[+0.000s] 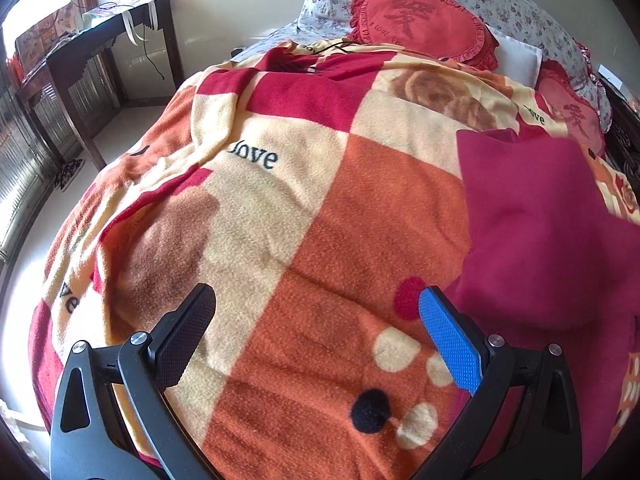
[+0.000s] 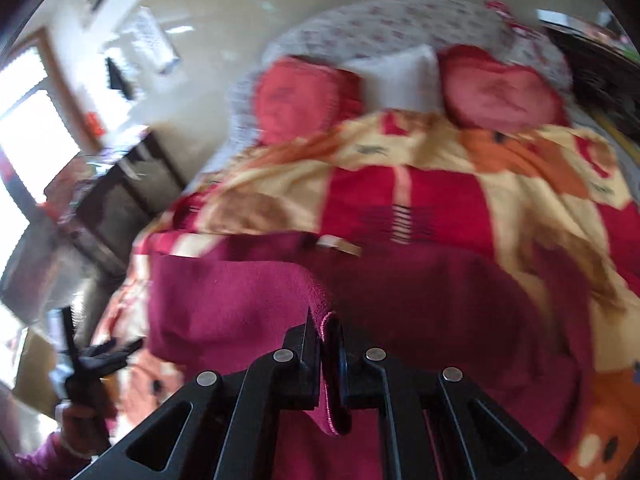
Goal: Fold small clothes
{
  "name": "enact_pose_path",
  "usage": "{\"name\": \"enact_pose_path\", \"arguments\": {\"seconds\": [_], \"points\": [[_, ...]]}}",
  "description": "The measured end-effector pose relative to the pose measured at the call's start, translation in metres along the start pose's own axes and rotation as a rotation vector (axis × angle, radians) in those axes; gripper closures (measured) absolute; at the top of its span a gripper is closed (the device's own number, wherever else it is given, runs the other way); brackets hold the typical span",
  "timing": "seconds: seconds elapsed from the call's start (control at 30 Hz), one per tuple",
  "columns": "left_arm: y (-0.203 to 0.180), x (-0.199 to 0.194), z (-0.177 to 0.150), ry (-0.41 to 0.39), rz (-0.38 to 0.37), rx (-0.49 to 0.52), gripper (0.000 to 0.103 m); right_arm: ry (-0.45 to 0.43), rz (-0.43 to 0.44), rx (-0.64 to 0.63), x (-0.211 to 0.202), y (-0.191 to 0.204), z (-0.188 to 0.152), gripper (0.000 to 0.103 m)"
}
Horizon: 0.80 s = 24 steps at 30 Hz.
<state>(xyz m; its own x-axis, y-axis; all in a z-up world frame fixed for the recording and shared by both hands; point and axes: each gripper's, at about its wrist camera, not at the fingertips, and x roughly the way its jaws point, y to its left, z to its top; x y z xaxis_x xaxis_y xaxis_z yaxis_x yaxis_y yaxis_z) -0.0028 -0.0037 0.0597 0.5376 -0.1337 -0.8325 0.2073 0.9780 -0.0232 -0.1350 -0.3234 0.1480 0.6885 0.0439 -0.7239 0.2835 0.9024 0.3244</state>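
A magenta fleece garment (image 1: pixel 536 232) lies on the patterned blanket (image 1: pixel 304 208) at the right of the left wrist view. My left gripper (image 1: pixel 316 316) is open and empty, hovering over the blanket just left of the garment's near edge. In the blurred right wrist view my right gripper (image 2: pixel 326 332) is shut on a folded edge of the magenta garment (image 2: pixel 240 304) and holds it lifted over the rest of the cloth. The left gripper (image 2: pixel 96 360) shows at the lower left there, held in a hand.
Red heart-shaped cushions (image 1: pixel 420 20) and floral pillows (image 1: pixel 500 4) lie at the head of the bed. A dark wooden desk (image 1: pixel 100 60) stands left of the bed by the window. The bed's left edge drops to a pale floor (image 1: pixel 120 128).
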Motion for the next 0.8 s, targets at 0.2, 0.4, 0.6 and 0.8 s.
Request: {"name": "enact_pose_path", "arguments": {"seconds": [0.2, 0.4, 0.6, 0.8], "points": [[-0.027, -0.005, -0.001, -0.008, -0.016, 0.062, 0.001, 0.082, -0.093, 0.099, 0.02, -0.046, -0.019, 0.097], [-0.052, 0.0, 0.0, -0.007, -0.037, 0.107, 0.001, 0.054, -0.183, 0.102, 0.006, -0.06, -0.018, 0.097], [-0.069, 0.02, -0.003, 0.034, -0.023, 0.146, 0.001, 0.177, -0.348, 0.08, 0.041, -0.08, -0.021, 0.096], [-0.064, 0.034, -0.004, 0.058, -0.027, 0.115, 0.001, -0.08, -0.306, 0.015, -0.008, -0.031, -0.004, 0.063]]}}
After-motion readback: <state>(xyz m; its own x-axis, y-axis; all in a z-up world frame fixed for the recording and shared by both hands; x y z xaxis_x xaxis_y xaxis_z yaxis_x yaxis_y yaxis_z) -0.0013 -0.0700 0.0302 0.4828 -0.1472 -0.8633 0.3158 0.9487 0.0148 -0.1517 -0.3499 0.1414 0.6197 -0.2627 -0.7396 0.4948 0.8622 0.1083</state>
